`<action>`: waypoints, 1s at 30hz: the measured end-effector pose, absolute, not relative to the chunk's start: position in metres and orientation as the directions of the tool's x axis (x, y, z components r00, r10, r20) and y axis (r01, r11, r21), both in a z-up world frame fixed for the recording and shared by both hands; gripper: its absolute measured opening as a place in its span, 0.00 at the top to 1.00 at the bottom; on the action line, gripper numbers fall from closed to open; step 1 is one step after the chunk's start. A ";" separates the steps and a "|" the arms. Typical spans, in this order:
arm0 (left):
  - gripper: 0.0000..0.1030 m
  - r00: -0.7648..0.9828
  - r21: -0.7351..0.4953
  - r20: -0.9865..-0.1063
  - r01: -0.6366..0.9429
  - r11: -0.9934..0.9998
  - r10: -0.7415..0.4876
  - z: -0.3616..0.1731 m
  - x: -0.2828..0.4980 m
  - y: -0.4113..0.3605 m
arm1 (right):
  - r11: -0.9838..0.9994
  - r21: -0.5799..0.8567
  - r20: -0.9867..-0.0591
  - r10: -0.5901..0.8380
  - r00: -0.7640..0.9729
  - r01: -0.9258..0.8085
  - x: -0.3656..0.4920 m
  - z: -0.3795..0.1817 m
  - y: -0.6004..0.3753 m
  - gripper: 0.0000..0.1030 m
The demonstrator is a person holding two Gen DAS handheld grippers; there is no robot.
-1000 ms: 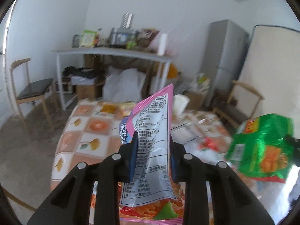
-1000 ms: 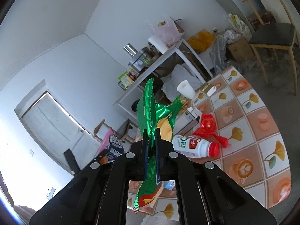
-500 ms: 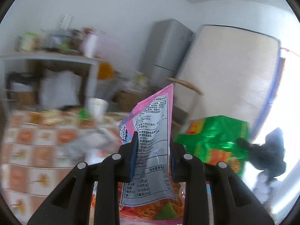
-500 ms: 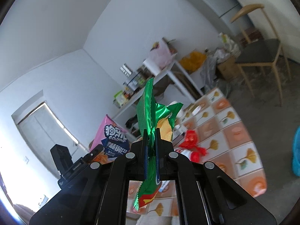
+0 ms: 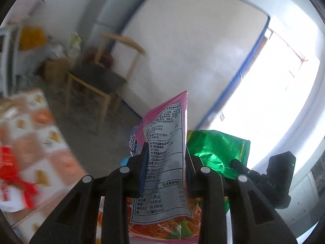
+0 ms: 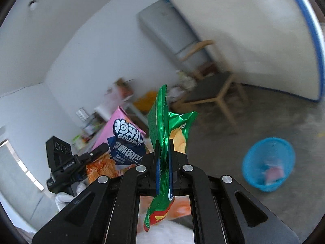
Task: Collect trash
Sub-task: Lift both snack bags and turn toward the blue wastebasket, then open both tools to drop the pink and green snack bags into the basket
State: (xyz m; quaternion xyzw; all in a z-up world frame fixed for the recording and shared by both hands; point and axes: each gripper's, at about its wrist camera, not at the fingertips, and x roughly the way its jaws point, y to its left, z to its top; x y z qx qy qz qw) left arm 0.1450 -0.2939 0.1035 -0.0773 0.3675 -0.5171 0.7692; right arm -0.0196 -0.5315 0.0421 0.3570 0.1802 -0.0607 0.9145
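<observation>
Left claw jaws opening, pink snack bag between pads. Right claw clenched on green chip bag. Blue basket on floor.

Two snack bags, one basket, one chair.

White walls all round, and a bare grey concrete floor underfoot. A tall grey fridge stands against the far wall, with a wooden chair with a dark seat in front of it. Beside that leans a big pale panel with a blue edge. Strong daylight is pouring through a bright window, washing that side out. At the left edge, a desk with an orange-and-white tiled cloth, badly blurred. Further back there's a white shelf unit loaded with clutter, too smeared to make out.
</observation>
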 end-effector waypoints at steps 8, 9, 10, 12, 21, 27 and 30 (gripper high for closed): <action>0.67 0.036 -0.513 -0.669 0.701 0.496 -0.742 0.006 0.165 -0.443 | 0.649 0.633 -0.518 -0.048 0.854 0.421 -0.006 -0.031 -0.589 0.95; 0.67 0.022 -0.517 -0.683 0.692 0.504 -0.730 -0.004 0.168 -0.455 | 0.639 0.633 -0.535 -0.047 0.843 0.437 -0.004 -0.040 -0.593 0.95; 0.67 0.009 -0.514 -0.702 0.686 0.515 -0.712 -0.017 0.171 -0.469 | 0.627 0.631 -0.555 -0.047 0.831 0.457 0.002 -0.052 -0.601 0.95; 0.67 -0.003 -0.510 -0.723 0.678 0.530 -0.691 -0.038 0.176 -0.489 | 0.609 0.622 -0.589 -0.051 0.806 0.493 0.014 -0.072 -0.612 0.95; 0.33 -0.046 -0.508 -0.790 0.608 0.610 -0.612 -0.112 0.202 -0.547 | 0.526 0.554 -0.717 -0.091 0.691 0.645 0.053 -0.154 -0.659 0.48; 0.33 -0.066 -0.523 -0.787 0.596 0.609 -0.613 -0.122 0.206 -0.547 | 0.451 0.552 -0.754 -0.089 0.651 0.701 0.034 -0.184 -0.665 0.48; 0.33 -0.051 -0.522 -0.776 0.612 0.594 -0.629 -0.112 0.201 -0.535 | 0.450 0.546 -0.757 -0.096 0.647 0.706 0.024 -0.179 -0.661 0.48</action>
